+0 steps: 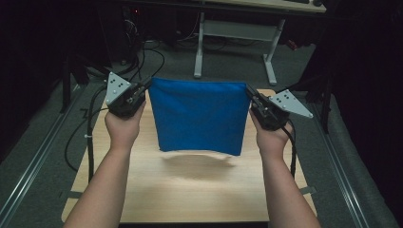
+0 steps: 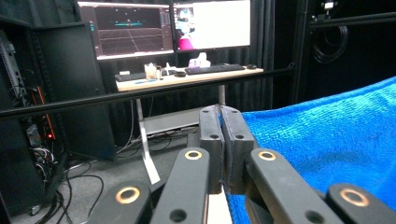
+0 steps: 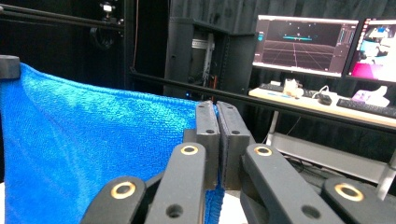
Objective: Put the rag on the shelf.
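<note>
Forearms enter from 6 o'clock. Left gripper [image 1: 142,92] and right gripper [image 1: 254,102] have jaws pressed fully together, each pinching a top corner of the blue towel [image 1: 199,114], which hangs stretched between them above the worktop [image 1: 190,194], lower hem clear of it. Risks, as I judge: thin corner bites could slip if the hands pull apart harder; slack would let the hem drag. Desk with monitors [image 2: 163,28] at 12 o'clock, well apart; nothing obstructs.
</note>
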Demonstrator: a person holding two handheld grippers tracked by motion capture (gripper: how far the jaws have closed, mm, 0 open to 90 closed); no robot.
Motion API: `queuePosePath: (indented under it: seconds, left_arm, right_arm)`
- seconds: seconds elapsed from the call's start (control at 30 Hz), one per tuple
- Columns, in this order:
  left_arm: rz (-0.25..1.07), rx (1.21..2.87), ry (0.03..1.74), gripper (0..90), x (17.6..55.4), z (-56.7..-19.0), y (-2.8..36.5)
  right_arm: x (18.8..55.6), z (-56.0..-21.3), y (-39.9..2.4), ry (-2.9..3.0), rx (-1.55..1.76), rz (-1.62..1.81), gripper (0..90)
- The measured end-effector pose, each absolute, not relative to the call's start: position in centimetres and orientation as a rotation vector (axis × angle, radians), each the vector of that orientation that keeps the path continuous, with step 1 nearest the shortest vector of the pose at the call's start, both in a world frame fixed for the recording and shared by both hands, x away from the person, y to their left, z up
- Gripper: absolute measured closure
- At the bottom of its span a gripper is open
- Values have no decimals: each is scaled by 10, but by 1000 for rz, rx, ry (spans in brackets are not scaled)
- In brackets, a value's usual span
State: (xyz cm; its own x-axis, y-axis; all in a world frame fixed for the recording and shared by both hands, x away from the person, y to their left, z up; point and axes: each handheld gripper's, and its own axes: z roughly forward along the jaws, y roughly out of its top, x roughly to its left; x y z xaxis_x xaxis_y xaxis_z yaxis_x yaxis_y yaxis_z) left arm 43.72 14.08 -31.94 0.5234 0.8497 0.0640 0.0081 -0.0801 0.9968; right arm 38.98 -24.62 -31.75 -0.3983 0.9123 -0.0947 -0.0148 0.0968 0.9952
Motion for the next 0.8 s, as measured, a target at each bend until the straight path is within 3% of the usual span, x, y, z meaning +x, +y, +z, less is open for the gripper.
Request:
queuePosePath:
  seconds: [0.8]
  left_arm:
    - [890,1522,847,887,500,-323,129]
  right_arm:
    - [458,-315,-242,1556,993,1349,891]
